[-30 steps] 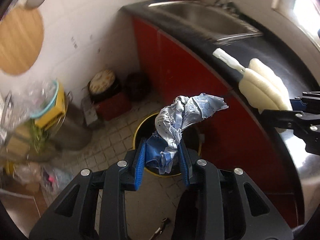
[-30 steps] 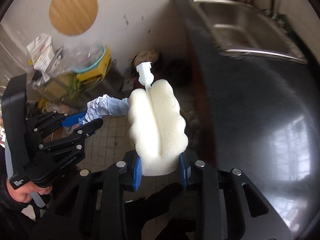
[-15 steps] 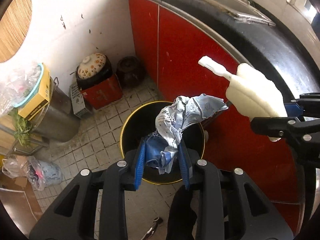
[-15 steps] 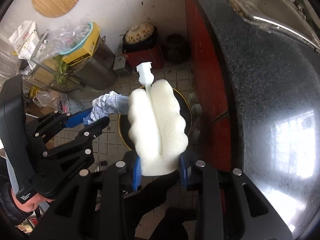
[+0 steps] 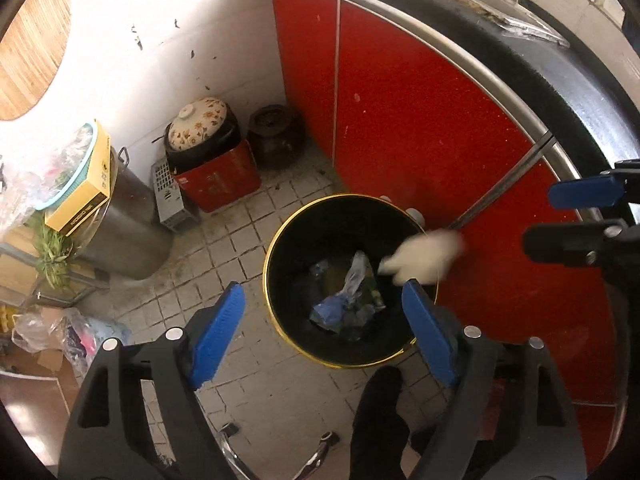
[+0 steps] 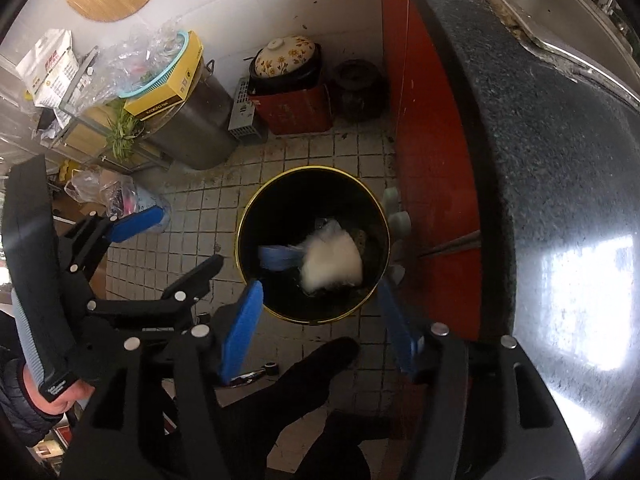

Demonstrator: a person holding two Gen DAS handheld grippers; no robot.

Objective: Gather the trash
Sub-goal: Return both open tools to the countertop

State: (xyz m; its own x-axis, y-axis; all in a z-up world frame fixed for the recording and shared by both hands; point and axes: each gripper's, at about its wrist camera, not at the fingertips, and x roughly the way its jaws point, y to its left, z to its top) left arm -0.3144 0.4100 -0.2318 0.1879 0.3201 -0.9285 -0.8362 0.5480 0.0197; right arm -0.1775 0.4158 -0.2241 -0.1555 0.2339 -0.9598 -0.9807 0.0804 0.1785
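Note:
A black bin with a yellow rim (image 5: 276, 240) (image 6: 248, 216) stands on the tiled floor beside the red cabinet. The crumpled blue-and-silver wrapper (image 5: 340, 296) (image 6: 278, 258) lies loose inside it. A white sponge brush (image 5: 424, 256) (image 6: 332, 258), blurred, is falling into the bin. My left gripper (image 5: 326, 328) hangs above the bin, its jaws opening, with nothing between them. My right gripper (image 6: 320, 320) also hangs over the bin, jaws opening and nothing between them. Its blue fingers (image 5: 584, 194) show at the right of the left wrist view.
A red cabinet (image 5: 420, 128) under a black counter (image 6: 560, 160) flanks the bin. A flowered pot on a red box (image 5: 212, 160), a dark jar (image 5: 276, 136), a steel drum (image 5: 124, 216) with a yellow box, and plastic bags (image 5: 68, 336) crowd the floor's far side.
Both grippers opened and sank a little toward the bin. The wrapper dropped from the left gripper into the bin; the sponge brush left the right gripper and is falling in.

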